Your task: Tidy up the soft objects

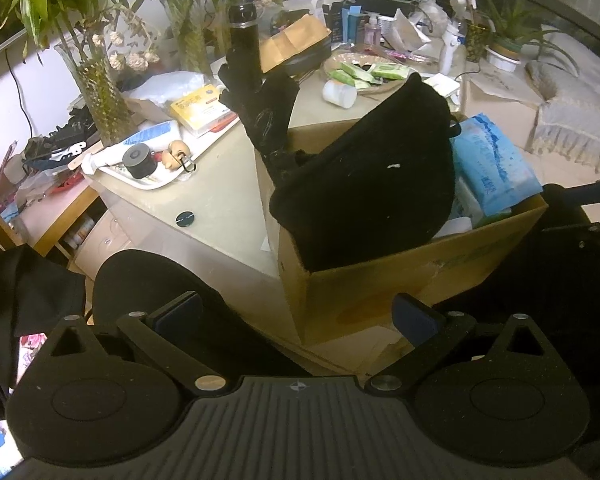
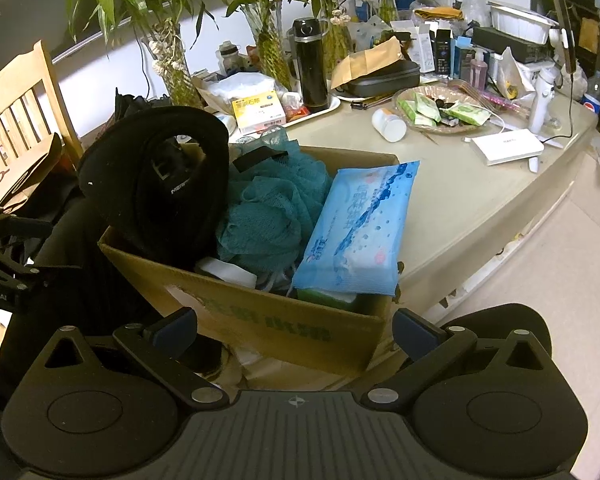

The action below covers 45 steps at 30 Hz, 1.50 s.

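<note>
Cardboard box (image 2: 268, 320): stands on the floor against the beige counter (image 2: 480, 208), evidently the collecting place for soft goods; filled above its rim.

Contents, left to right in the right wrist view:
- Black cap (image 2: 160, 184): propped upright at the left wall, crown outward, standing above the rim; probably dropped in last, not settled.
- Teal mesh sponge (image 2: 268, 208): bunched in the middle, behind the cap.
- Blue wipes pack (image 2: 356, 232): leans slanted on the right side, resting on items beneath.

Black glove (image 1: 268, 112): in the left wrist view, hangs over the box's far edge beside the cap, fingers upward.

Left gripper (image 1: 296, 320): jaws wide, empty; box just ahead, cap beyond the fingertips.

Right gripper (image 2: 296, 330): jaws wide, empty; box wall directly between and ahead of the fingers, not touching.
</note>
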Available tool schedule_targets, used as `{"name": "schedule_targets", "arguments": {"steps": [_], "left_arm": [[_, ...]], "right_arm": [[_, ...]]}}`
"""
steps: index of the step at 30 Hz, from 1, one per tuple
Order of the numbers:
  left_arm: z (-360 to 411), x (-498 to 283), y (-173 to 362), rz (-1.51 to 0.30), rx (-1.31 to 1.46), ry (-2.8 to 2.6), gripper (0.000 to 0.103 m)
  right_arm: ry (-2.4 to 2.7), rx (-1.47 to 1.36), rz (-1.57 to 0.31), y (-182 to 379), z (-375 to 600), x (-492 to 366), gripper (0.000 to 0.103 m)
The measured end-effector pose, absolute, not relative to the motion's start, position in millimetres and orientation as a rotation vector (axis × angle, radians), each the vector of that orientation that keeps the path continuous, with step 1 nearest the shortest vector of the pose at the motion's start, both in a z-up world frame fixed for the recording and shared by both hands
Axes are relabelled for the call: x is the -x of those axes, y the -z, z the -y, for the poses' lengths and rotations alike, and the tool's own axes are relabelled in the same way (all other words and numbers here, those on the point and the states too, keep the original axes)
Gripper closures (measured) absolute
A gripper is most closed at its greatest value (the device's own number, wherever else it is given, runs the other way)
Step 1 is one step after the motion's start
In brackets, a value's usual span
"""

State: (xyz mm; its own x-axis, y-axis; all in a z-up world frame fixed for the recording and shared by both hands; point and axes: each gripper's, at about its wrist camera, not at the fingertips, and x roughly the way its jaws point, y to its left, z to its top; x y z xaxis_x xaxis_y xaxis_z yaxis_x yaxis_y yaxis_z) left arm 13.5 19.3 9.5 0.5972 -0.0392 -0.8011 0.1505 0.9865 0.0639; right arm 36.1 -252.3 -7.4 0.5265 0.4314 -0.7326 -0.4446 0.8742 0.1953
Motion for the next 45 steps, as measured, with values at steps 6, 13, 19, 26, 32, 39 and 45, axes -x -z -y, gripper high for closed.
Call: {"name": "schedule_targets", "arguments": {"steps": [6, 13, 19, 26, 32, 39, 45], "left_arm": [[-15.4, -14.6, -12.8, -0.918, -0.13, 0.109, 0.0], [-12.4, -18.0, -13.8, -0.918, -0.125, 0.082, 0.0], [-4.8, -21.2, -14.6, -0.92, -0.13, 0.047, 0.0], [-0.4, -24.2, -11.2, -0.94, -0.14, 0.004, 0.0], [-1.8, -25.9, -9.0, -0.954, -0.137, -0.016, 0.0], [-2.0, -26.6, -8.9, -0.962, -0.136, -0.019, 0.0], [-5.4, -24.9, -10.1, -0.95, -0.101, -0.003, 0.0]], "right_arm": [[-0.512, 0.035, -0.859, 5.2, 249.1, -34.0, 0.0], [-0.49, 0.077, -0.837, 1.8, 240.2, -32.7, 0.0], [-0.451, 0.101, -0.846, 1.7, 230.2, -31.5, 0.0], [-0.389, 0.139, -0.883, 5.1, 219.4, -28.7, 0.0], [-0.372, 0.145, -0.91, 8.6, 216.0, -26.8, 0.0], [-0.378, 0.141, -0.922, 9.7, 214.7, -26.9, 0.0], [-0.377, 0.141, -0.922, 10.4, 214.5, -27.0, 0.0]]}}
